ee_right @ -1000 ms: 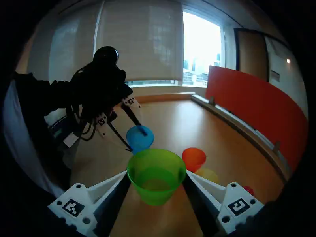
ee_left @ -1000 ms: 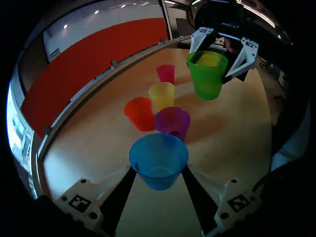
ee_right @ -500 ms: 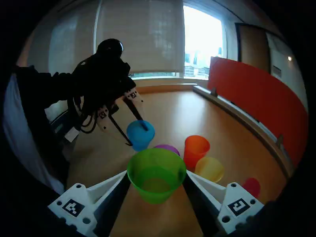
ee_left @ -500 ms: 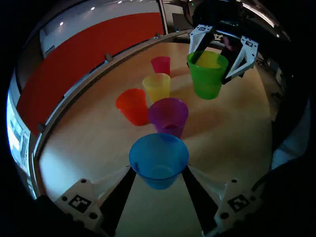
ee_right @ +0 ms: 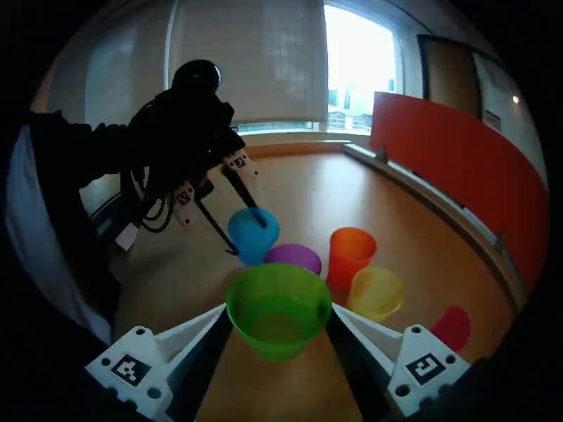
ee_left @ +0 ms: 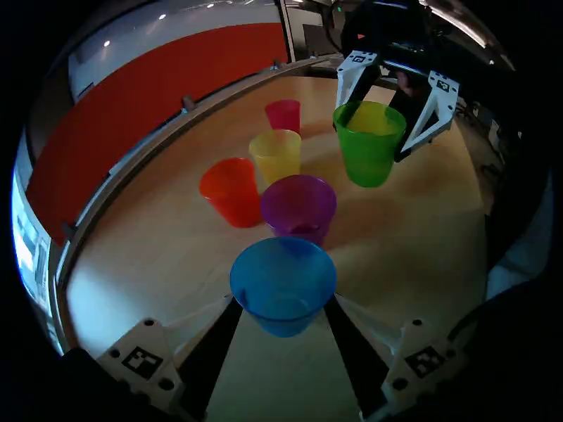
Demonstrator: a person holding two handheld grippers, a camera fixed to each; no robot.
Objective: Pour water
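Left gripper: the left gripper (ee_left: 283, 301) clamped the blue cup (ee_left: 283, 281) between both fingers, upright, so nothing could spill.
Right gripper: the right gripper (ee_right: 279, 313) pinched the green cup (ee_right: 279, 320) the same way, level, at the far right across the table (ee_left: 422, 232).
Cup height: both held cups appeared to hang above the wood rather than stand on it, probably to be carried to a pouring spot.
Water: each held cup showed a faint pool at its bottom, though I could not tell how much.
Standing cups: the purple cup (ee_left: 299, 207), orange cup (ee_left: 231, 191), yellow cup (ee_left: 275, 155) and pink cup (ee_left: 283, 114) stood upright in a loose cluster between the two grippers, mouths up, likely as targets.
Nearest target: the purple cup sat just beyond the blue one.
Step judged: both cups were gripped and no tilt had begun.
Change, left gripper view: against the frame a second earlier, the cluster lay nearer and further left, and the green cup hung a little lower.
Change, right gripper view: the purple, yellow and pink cups had come into fuller sight, and the blue cup was closer to the purple one.
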